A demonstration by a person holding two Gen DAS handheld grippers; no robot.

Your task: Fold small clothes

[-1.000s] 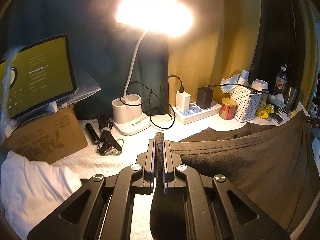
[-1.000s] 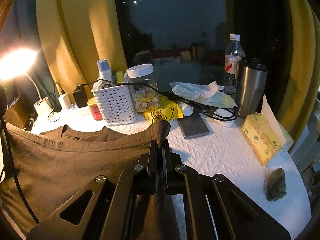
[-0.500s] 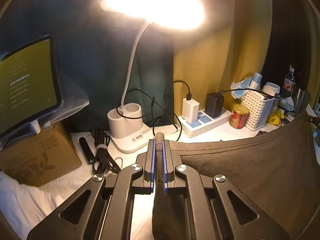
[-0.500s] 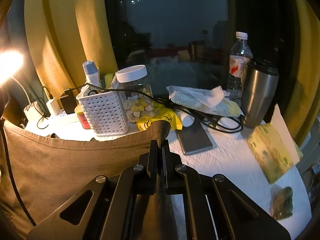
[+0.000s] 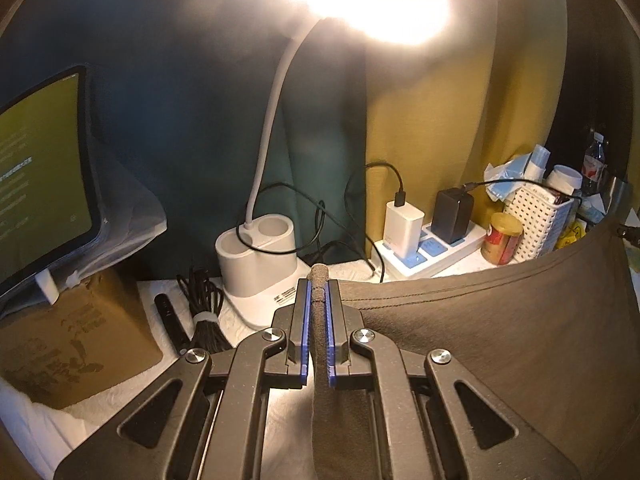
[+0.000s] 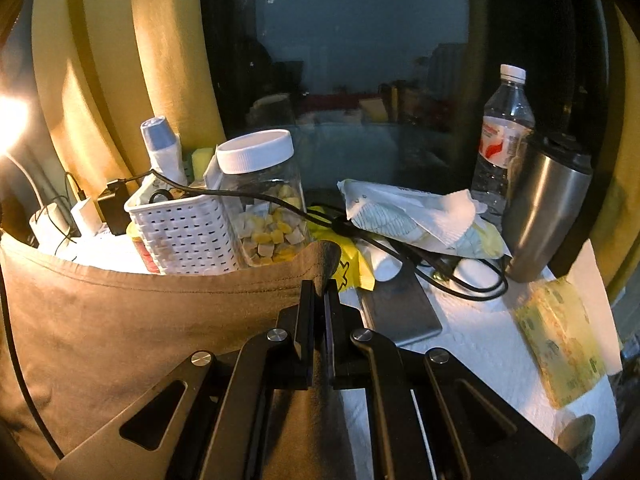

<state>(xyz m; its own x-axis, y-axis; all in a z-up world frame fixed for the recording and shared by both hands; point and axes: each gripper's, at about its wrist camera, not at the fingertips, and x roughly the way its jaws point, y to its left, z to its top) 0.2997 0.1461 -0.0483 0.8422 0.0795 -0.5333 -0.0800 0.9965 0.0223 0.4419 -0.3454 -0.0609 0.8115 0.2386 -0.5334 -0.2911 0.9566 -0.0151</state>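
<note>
A dark brown garment (image 5: 500, 340) hangs stretched between my two grippers, lifted above the white-covered table. My left gripper (image 5: 319, 292) is shut on one corner of its stitched hem; the cloth runs off to the right from there. In the right wrist view my right gripper (image 6: 320, 292) is shut on the other corner, and the brown garment (image 6: 120, 320) spreads to the left, lit by the lamp. The lower part of the cloth is hidden behind the gripper bodies.
Ahead of the left gripper stand a lit white desk lamp (image 5: 256, 256), a power strip with chargers (image 5: 424, 244), coiled black cables (image 5: 204, 312), a cardboard box (image 5: 68, 332) and a tablet (image 5: 36, 168). Ahead of the right stand a white basket (image 6: 180, 232), a jar (image 6: 268, 200), a phone (image 6: 400, 312), a steel tumbler (image 6: 548, 216), a bottle (image 6: 504, 132) and a tissue pack (image 6: 560, 328).
Both grippers have risen and moved toward the back of the table, still holding the garment's corners. The hem now hangs higher and tauter, hiding the folded part of the shirt seen earlier.
</note>
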